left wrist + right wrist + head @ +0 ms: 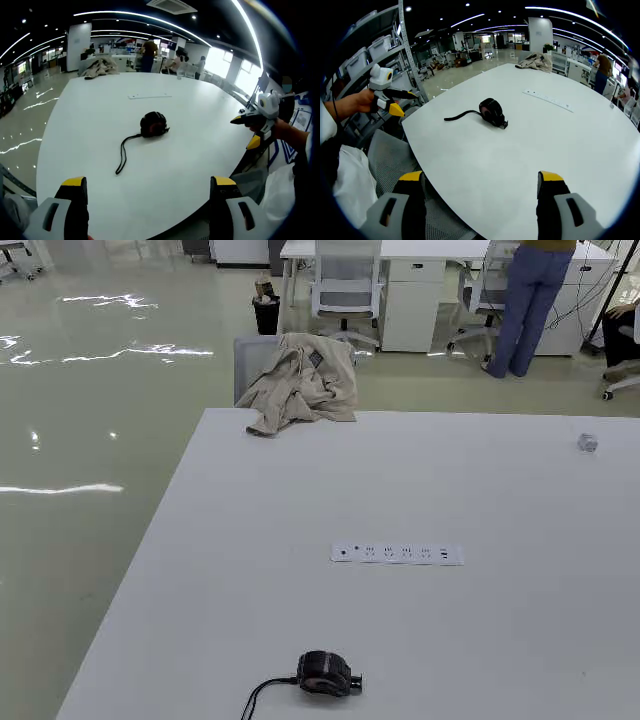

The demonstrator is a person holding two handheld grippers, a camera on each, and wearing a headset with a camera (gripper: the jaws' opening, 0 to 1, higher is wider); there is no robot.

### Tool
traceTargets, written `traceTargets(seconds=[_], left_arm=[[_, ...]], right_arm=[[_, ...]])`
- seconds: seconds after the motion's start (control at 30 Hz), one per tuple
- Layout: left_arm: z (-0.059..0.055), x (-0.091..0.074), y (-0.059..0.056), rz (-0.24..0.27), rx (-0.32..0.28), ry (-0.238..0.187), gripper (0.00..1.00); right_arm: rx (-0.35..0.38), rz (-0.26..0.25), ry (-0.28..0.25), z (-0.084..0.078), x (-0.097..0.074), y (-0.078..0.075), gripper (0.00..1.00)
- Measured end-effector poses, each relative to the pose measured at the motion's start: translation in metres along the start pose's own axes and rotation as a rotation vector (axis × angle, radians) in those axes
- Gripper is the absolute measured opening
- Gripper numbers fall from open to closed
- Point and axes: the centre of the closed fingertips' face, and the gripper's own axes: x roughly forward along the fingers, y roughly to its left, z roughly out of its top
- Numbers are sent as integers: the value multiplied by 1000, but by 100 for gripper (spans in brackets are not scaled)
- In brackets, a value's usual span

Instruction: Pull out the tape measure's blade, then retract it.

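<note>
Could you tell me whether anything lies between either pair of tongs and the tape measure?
Nothing visible does. Only bare table separates the left tongs and the right tongs from the tape measure; its strap lies off to one side.

Clearance ahead of the jaws, white table (230,570)
Bare tabletop from the left gripper (147,200), jaws spread wide, up to the tape measure (153,124) straight ahead; black strap (122,152) lying forward of the left jaw. Equal open run before the right gripper (482,200), jaws likewise spread, strap off toward its left jaw. Beyond the tape measure: flat power strip (149,96); far past it, crumpled jacket (100,67) at the table's far edge.
</note>
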Motion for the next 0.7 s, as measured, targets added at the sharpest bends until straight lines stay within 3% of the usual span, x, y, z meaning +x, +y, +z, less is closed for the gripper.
traceTargets(seconds=[0.7], left_arm=[[1,5,5,-9,-10,25,99]], right_arm=[[-2,1,17,8,2,-8,95]])
